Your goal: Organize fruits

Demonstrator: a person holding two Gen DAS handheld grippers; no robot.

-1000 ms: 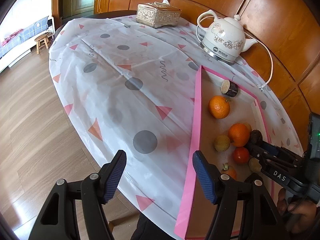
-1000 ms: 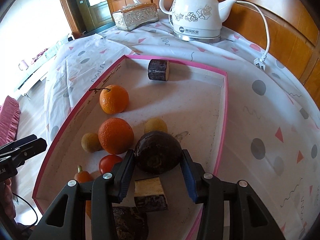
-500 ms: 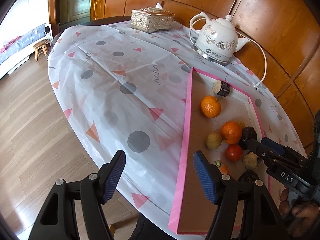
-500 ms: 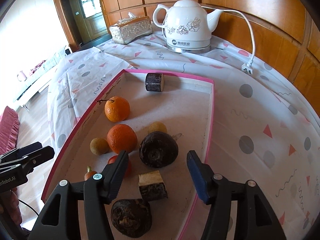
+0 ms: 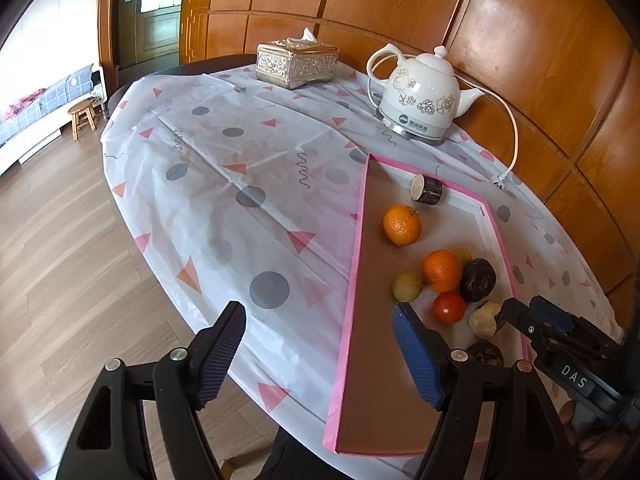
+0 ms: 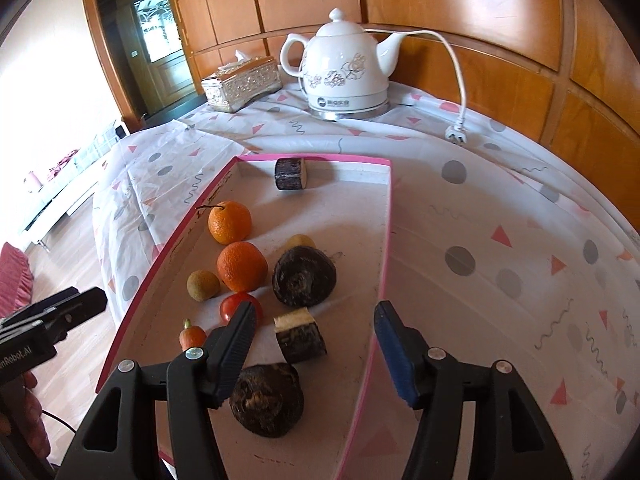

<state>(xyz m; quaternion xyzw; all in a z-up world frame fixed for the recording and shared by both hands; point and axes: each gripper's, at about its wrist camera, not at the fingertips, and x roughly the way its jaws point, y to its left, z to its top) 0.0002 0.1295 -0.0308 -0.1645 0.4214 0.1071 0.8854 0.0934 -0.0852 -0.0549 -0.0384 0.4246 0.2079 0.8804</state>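
A pink-rimmed tray holds two oranges, a red tomato, a small yellow-brown fruit, a large dark round fruit, another dark round fruit near the front, a cut dark piece and a dark stub at the far end. My right gripper is open and empty above the tray's near end. My left gripper is open and empty over the tray's left rim; it shows in the right wrist view.
A white electric kettle with a loose cord and plug stands behind the tray. A silver tissue box sits at the far left. The table carries a patterned cloth; its edge drops to a wooden floor.
My right gripper let go of the large dark round fruit, opened and drew back and up. The fruit now rests in the tray. My left gripper rose and drew back a little.
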